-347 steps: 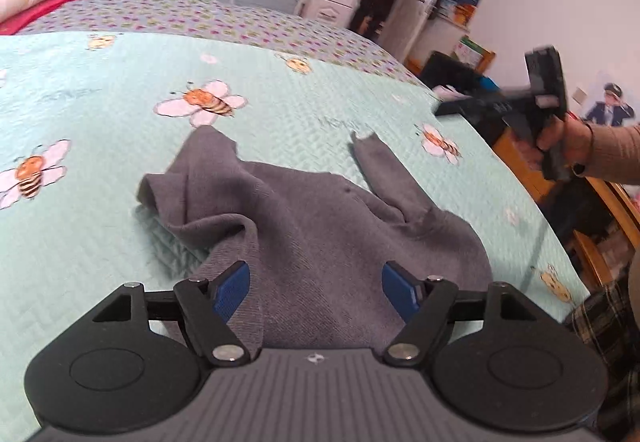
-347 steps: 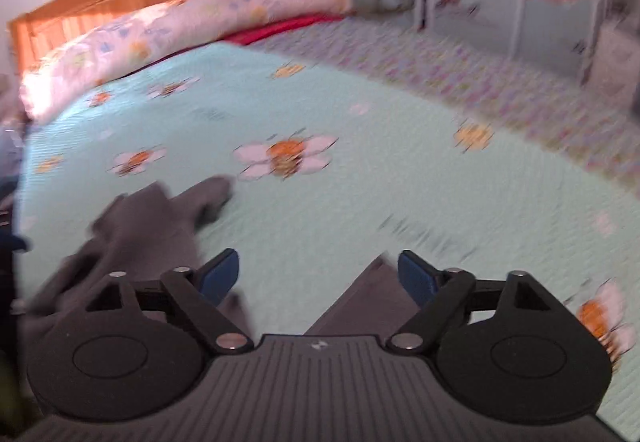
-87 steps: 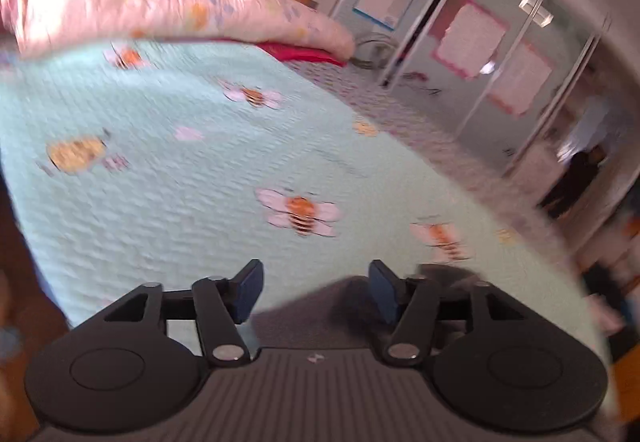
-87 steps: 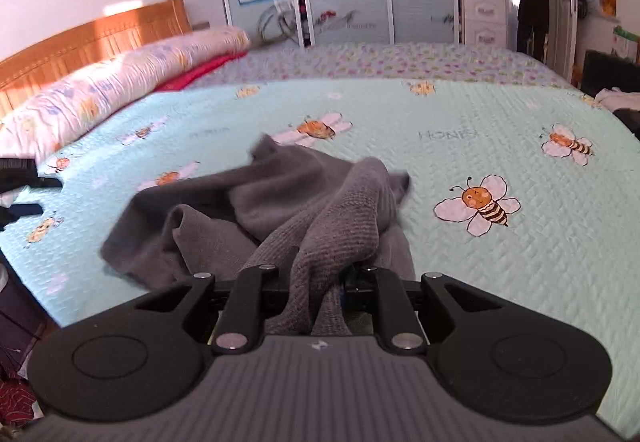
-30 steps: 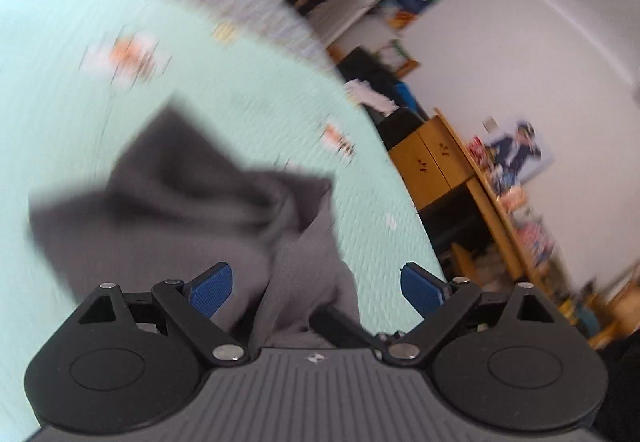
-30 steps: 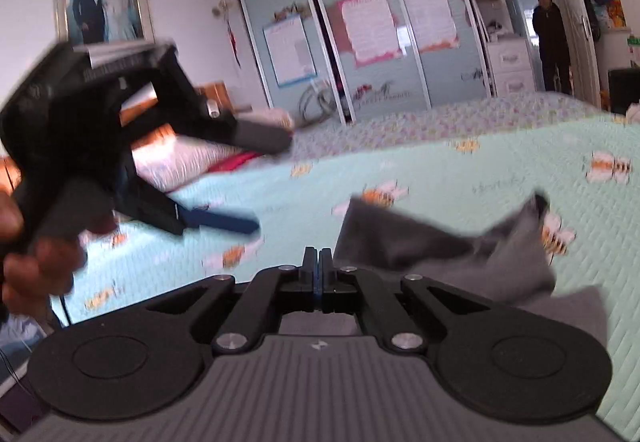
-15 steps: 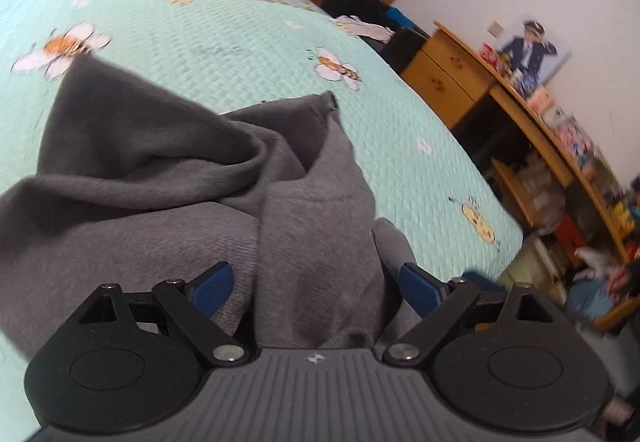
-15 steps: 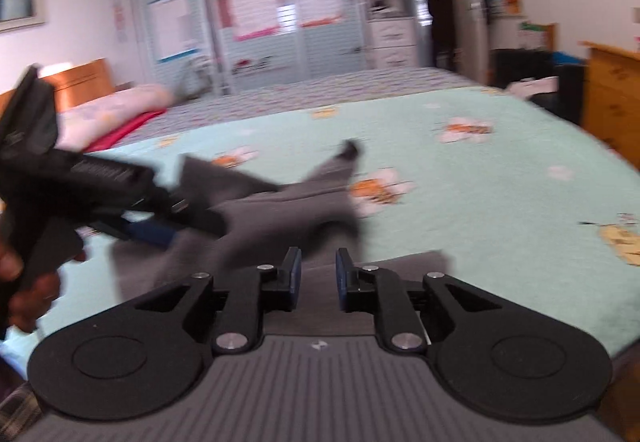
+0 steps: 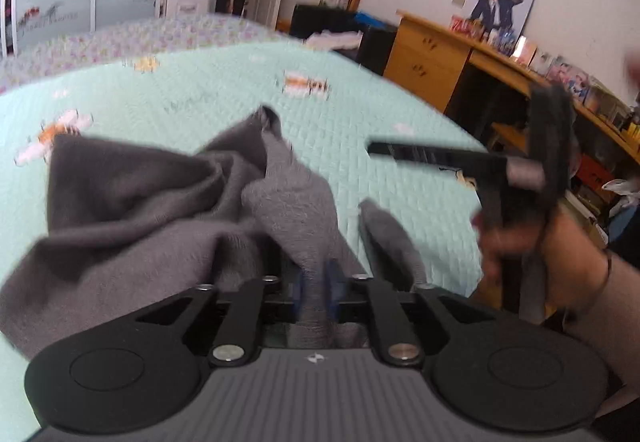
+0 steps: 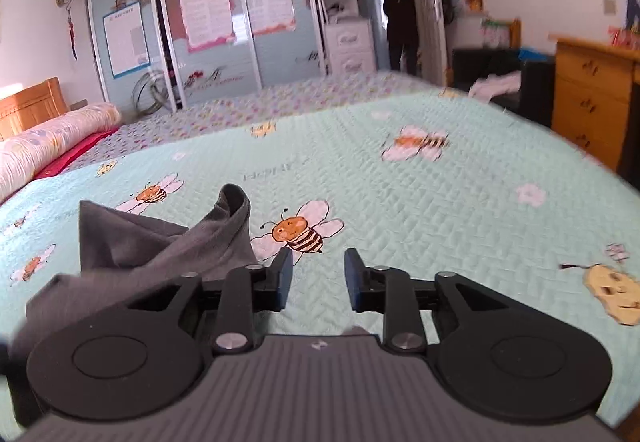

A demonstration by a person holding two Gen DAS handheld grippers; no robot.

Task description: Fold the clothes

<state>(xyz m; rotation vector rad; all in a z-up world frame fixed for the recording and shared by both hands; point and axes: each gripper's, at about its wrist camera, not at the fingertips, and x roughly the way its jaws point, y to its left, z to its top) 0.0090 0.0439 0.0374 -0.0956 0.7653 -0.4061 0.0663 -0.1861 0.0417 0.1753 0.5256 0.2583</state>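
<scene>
Sweater: grey knit [image 9: 132, 198], bunched and creased on the bee-print quilt [image 9: 224, 90], near its edge; not folded.
Left gripper [image 9: 316, 288]: clenched on a raised ridge of the knit, probably to lift and straighten it before laying it flat.
Right gripper [image 10: 316, 274]: released, nothing between the blue pads, poised just right of the heap; likely seeking a second hold.
Left wrist view only: pinched fold; right hand [image 9: 532, 242] and its tool from the side; a loose grey flap [image 9: 384, 238] beside the jaws.
Right wrist view only: gap between the open pads; cuffed end [image 10: 232, 202] sticking up; pillows [image 10: 52, 138] at the headboard.
</scene>
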